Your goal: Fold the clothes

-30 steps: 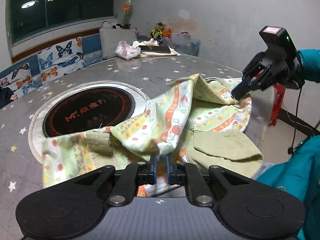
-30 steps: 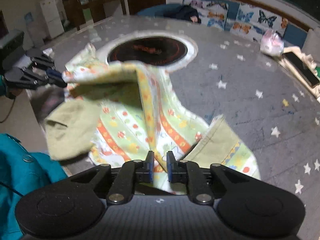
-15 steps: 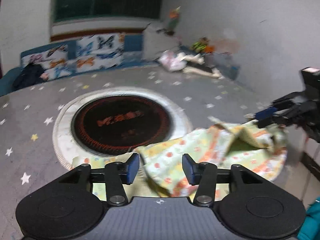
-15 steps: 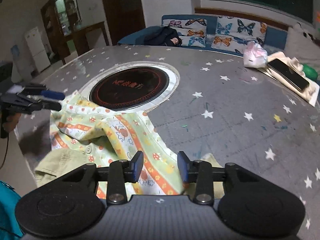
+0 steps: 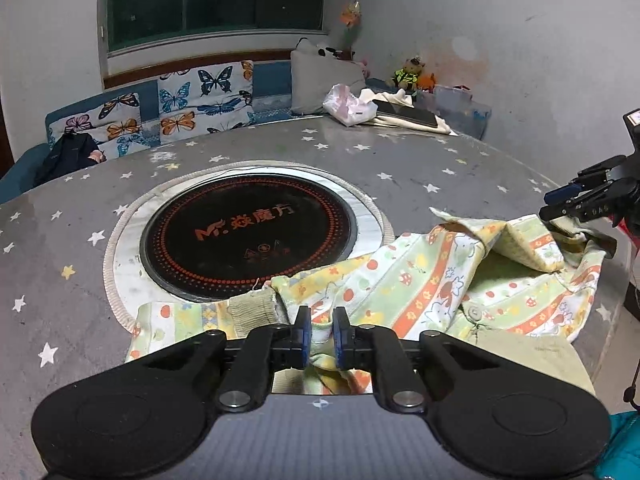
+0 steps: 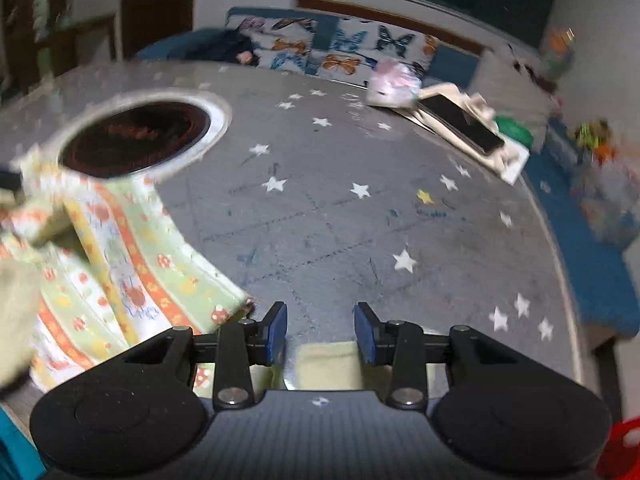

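Observation:
A child's patterned garment in green, yellow and orange lies crumpled on the near part of the grey star-printed table. My left gripper has its pads close together around a fold of the garment at its near edge. My right gripper shows at the far right of the left wrist view, open, just above the garment's right corner. In the right wrist view the right gripper is open and empty, with the garment to its left and a pale green piece below the fingers.
A round black hotplate with a pale ring sits in the table's middle. A pink bag, a phone on a cream cloth and toys lie at the far edge. A butterfly-print sofa stands behind.
Both grippers let go of the raised garment and it dropped onto the table. The left gripper has since closed again on a near fold. The right gripper opened and swung right.

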### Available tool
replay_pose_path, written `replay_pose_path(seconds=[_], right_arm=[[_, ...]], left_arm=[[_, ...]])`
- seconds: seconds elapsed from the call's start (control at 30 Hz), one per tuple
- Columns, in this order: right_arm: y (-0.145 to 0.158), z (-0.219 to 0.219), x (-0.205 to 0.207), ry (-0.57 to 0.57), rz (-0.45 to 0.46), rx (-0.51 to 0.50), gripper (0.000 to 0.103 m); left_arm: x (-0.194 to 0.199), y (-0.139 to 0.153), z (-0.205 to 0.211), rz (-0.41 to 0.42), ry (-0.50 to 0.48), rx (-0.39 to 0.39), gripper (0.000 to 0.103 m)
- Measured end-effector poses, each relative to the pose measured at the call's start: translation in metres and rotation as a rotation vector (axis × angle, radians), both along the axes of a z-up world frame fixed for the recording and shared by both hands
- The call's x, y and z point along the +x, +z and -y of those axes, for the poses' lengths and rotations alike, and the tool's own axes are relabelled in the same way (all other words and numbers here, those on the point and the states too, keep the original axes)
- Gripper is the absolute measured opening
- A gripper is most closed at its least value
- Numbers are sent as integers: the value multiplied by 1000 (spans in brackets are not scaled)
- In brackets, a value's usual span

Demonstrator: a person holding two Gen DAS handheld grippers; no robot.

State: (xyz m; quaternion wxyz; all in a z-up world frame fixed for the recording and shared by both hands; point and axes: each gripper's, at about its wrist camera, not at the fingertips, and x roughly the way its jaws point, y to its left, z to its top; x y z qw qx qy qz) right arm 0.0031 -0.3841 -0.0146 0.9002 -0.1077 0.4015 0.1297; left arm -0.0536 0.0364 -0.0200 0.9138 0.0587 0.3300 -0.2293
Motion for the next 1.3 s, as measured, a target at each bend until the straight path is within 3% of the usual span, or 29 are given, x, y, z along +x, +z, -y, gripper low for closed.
replay_pose_path(seconds=[0.13, 0.2, 0.3, 0.4, 0.47, 0.53, 0.73, 0.9, 1.13, 1.3], right_arm=[[9, 14, 0, 10, -39, 226, 37], [8, 13, 2, 36, -67, 291, 37], [2, 3, 3, 64, -86, 270, 37], [-4, -7, 5, 92, -106, 248, 36], [-8, -13, 6, 110, -119, 233, 21], [-7, -19, 6, 128, -115, 211, 15], [11, -30, 8, 186, -59, 128, 9], [25, -41, 11, 224, -8, 64, 8], [24, -44, 12, 236, -16, 42, 8], [20, -43, 17, 239, -50, 69, 9]], left_arm=[[0, 0, -2, -15, 3, -26, 30], [1, -1, 0, -21, 0, -29, 33], [2, -3, 4, -24, -7, -16, 31], [2, -3, 6, -22, -7, -7, 16], [2, -1, 6, -17, -7, 1, 11], [3, 2, 6, -6, -14, 10, 9], [6, 12, 10, 39, -25, 33, 5], [11, 22, 10, 60, -33, 16, 5], [3, 15, 9, 49, -55, 20, 8], [2, 7, 5, 32, -26, 15, 23]])
